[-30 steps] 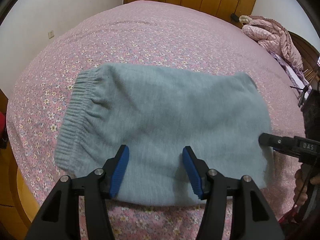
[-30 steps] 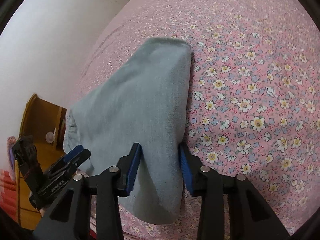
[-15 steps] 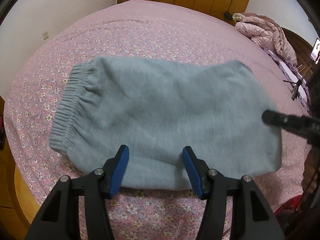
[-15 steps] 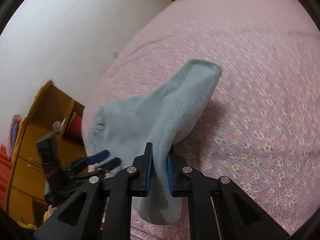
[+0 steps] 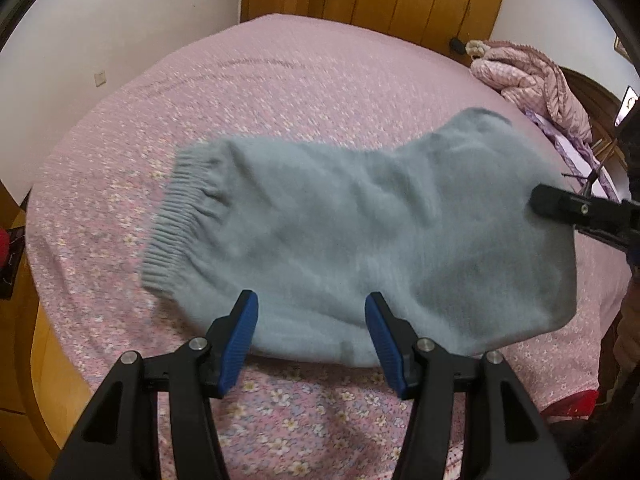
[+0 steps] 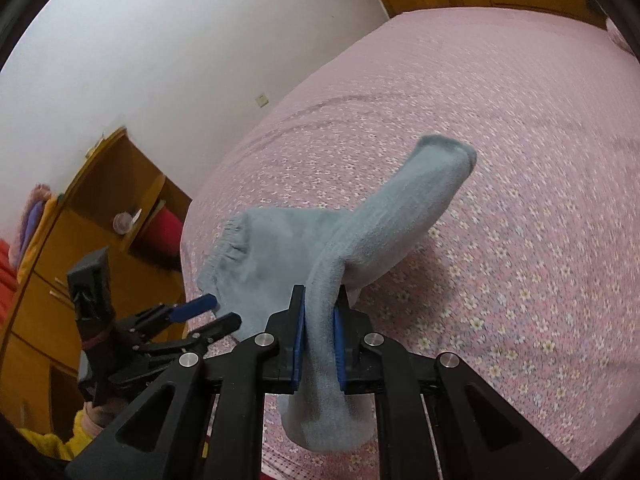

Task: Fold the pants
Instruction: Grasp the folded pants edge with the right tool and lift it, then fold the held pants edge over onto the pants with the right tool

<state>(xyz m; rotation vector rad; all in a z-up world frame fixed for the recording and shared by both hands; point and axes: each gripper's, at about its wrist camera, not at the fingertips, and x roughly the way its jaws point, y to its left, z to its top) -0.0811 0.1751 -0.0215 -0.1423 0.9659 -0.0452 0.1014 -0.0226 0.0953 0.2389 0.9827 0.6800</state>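
Right claw clamped on pants; left claw apart; floral bed beneath

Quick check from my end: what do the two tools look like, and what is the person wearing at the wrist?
Both match: the left tool and the right tool have black plastic arms with triangular cut-outs, silver rivets at the pivots, and ribbed blue pads inside each finger. The right wrist view shows the left tool's boxy black body, something dark red wrapped around its handle, and a yellow sleeve over a pink cuff.
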